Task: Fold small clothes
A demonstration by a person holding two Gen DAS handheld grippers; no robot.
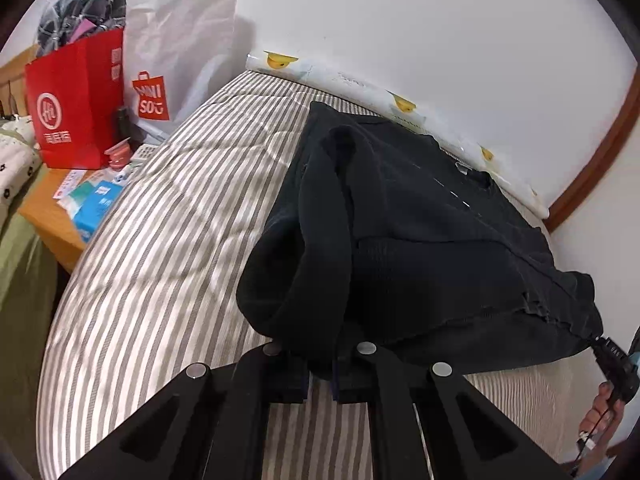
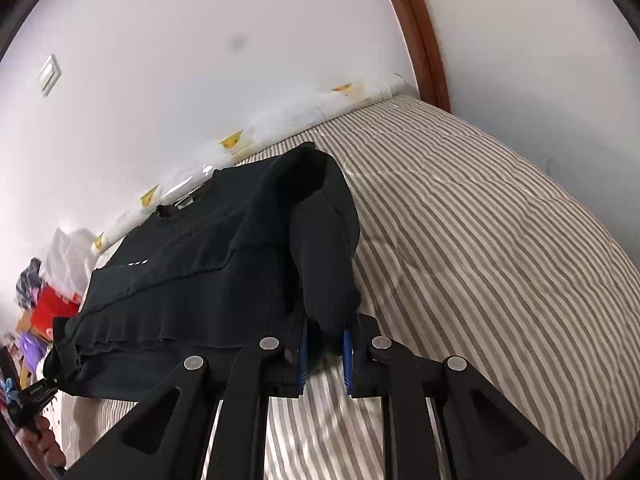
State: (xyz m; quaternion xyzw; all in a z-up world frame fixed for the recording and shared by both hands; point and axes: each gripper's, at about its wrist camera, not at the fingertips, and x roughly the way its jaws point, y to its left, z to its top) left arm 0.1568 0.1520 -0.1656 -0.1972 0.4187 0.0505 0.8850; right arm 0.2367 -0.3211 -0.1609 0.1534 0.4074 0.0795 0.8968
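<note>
A black long-sleeved top [image 1: 420, 240] lies on the striped bed [image 1: 160, 240], its sleeves folded inward and its neckline toward the wall. My left gripper [image 1: 322, 368] is shut on the near left corner of the top, where a sleeve drapes down. At the right edge of the left wrist view, my right gripper [image 1: 612, 360] holds the other near corner. In the right wrist view the black top [image 2: 200, 264] hangs between the blue pads [image 2: 303, 346] of my right gripper [image 2: 325, 346], which is shut on the cloth. The near hem is lifted off the bed [image 2: 480, 240]. My left gripper [image 2: 36, 396] shows at the far left.
A red paper bag [image 1: 76, 104] stuffed with clothes and a white shopping bag [image 1: 176, 64] stand at the head of the bed. Tissue packs [image 1: 94, 204] lie on a wooden bedside table [image 1: 52, 216]. A duck-print roll [image 1: 400, 108] runs along the white wall. A brown door frame [image 2: 420, 32] stands beyond.
</note>
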